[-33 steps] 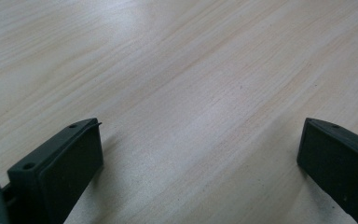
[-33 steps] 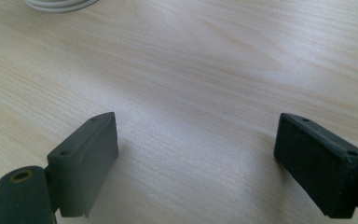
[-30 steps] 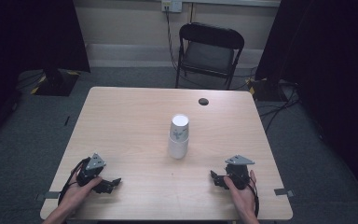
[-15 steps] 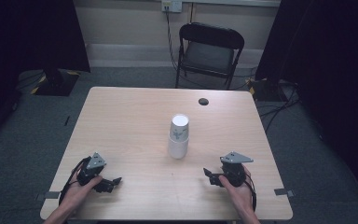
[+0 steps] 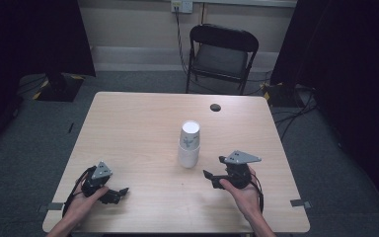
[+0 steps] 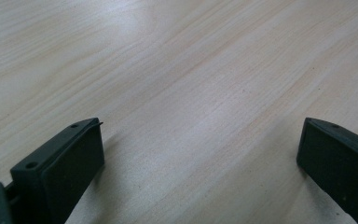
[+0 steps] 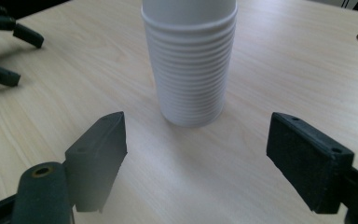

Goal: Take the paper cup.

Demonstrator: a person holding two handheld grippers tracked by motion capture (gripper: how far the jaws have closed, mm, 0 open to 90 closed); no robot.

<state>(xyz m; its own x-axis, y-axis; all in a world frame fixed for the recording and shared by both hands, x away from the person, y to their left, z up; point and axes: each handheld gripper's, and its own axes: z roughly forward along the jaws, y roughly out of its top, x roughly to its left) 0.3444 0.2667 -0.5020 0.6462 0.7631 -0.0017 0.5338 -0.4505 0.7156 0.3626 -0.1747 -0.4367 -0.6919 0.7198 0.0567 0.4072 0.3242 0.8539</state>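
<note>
A stack of white paper cups (image 5: 189, 145) stands upright near the middle of the wooden table (image 5: 138, 123). My right gripper (image 5: 213, 171) is open, just right of the stack and pointing at it, held by a hand. In the right gripper view the ribbed stack (image 7: 189, 70) stands a short way beyond the open gripper (image 7: 198, 125), between the lines of its two jaws and apart from both. My left gripper (image 5: 118, 194) rests open near the front left of the table. In the left gripper view it (image 6: 200, 128) has bare wood between its jaws.
A small dark round hole (image 5: 215, 107) sits in the table's far right part. A black folding chair (image 5: 222, 49) stands behind the table. Cables (image 5: 291, 106) lie on the floor at the right. The left gripper (image 7: 4, 46) shows at the top left of the right gripper view.
My right gripper has moved left and a little forward, closer to the cup stack. The left gripper and the cups have stayed put.
</note>
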